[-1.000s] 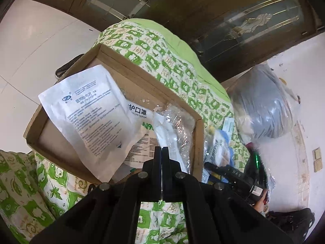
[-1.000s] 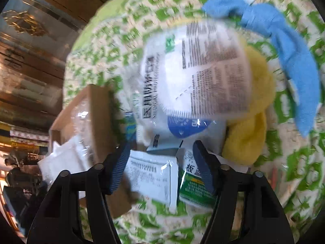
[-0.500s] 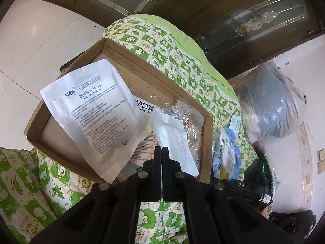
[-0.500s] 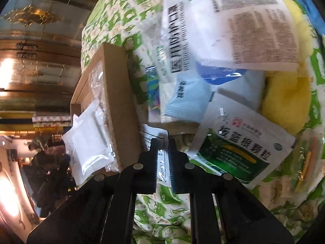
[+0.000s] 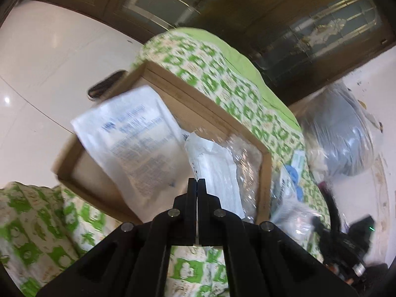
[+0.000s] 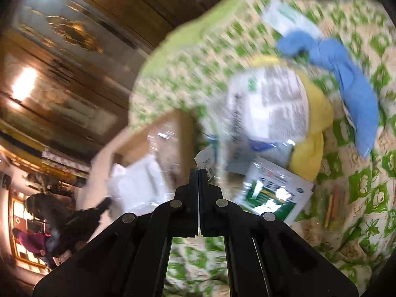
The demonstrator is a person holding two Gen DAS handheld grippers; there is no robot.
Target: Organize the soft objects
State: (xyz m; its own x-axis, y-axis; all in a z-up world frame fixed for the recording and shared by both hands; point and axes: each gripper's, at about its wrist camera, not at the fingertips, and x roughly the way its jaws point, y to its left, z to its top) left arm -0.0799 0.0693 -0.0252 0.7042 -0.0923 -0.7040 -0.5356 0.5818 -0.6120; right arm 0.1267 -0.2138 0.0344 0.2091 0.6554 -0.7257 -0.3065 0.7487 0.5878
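Note:
A cardboard box point(image 5: 264, 173) sits on a green-patterned bedspread point(image 5: 222, 84). It holds a large white medical packet point(image 5: 133, 143) and clear-wrapped white packs point(image 5: 215, 170). My left gripper point(image 5: 197, 182) is shut and empty at the box's near edge. My right gripper point(image 6: 199, 173) is shut on a small white printed packet point(image 6: 206, 159), lifted beside the box point(image 6: 183, 128). Beyond it lie a clear mask bag point(image 6: 269, 104), a green-and-white sachet point(image 6: 274, 193), a yellow cloth point(image 6: 314, 133) and a blue cloth point(image 6: 351, 79).
A grey plastic-wrapped bundle point(image 5: 339, 138) stands right of the bed. White tiled floor point(image 5: 37, 74) lies left. Dark wooden doors point(image 5: 272, 12) are behind. The other gripper's black body point(image 5: 341, 245) shows at the lower right. Coloured sticks in a clear bag point(image 6: 330, 210) lie on the bedspread.
My right gripper closed on the small white packet and has now pulled back and up with it, view blurred. My left gripper stayed shut and drifted slightly.

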